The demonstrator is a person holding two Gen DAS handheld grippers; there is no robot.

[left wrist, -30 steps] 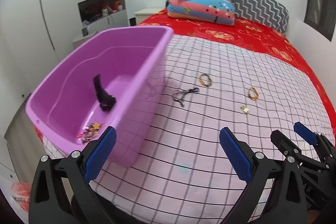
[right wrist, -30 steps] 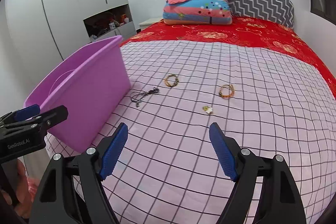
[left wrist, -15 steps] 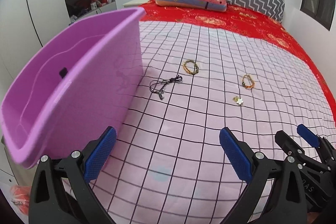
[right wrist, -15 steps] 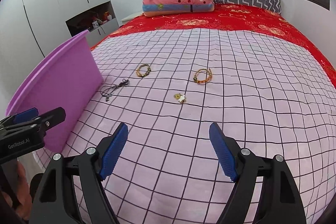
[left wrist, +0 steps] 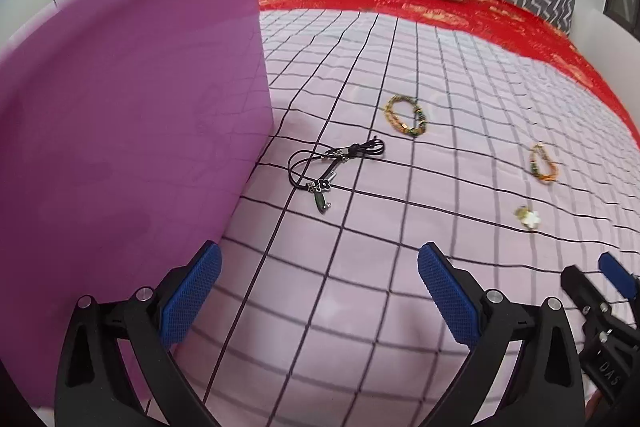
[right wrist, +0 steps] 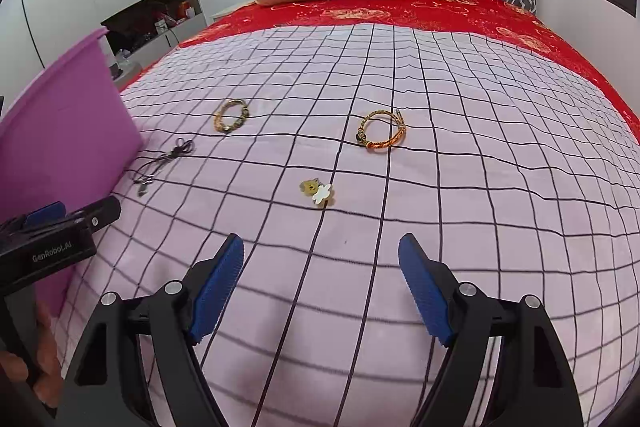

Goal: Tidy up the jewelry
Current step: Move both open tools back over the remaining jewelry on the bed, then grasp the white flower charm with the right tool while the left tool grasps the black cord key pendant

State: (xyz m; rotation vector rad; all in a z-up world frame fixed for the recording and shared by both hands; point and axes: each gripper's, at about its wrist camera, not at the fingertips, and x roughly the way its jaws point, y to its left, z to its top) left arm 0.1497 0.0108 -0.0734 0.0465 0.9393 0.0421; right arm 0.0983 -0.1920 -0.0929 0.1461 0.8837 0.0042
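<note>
A black cord necklace [left wrist: 334, 163] with a green pendant lies loosely coiled on the checked sheet [left wrist: 360, 267], beside the purple tub [left wrist: 120, 127]. Two beaded bracelets [right wrist: 231, 115] and a small flower charm [right wrist: 318, 191] lie apart. Left gripper [left wrist: 316, 295] and right gripper [right wrist: 322, 287] both have fingers spread, empty.

On the bed [right wrist: 480, 187], right of the tub [right wrist: 60, 131]: the cord necklace [right wrist: 160, 163] nearest it, then a beaded bracelet [right wrist: 231, 115], a charm [right wrist: 318, 191], and a cord bracelet [right wrist: 380, 131] farthest.
</note>
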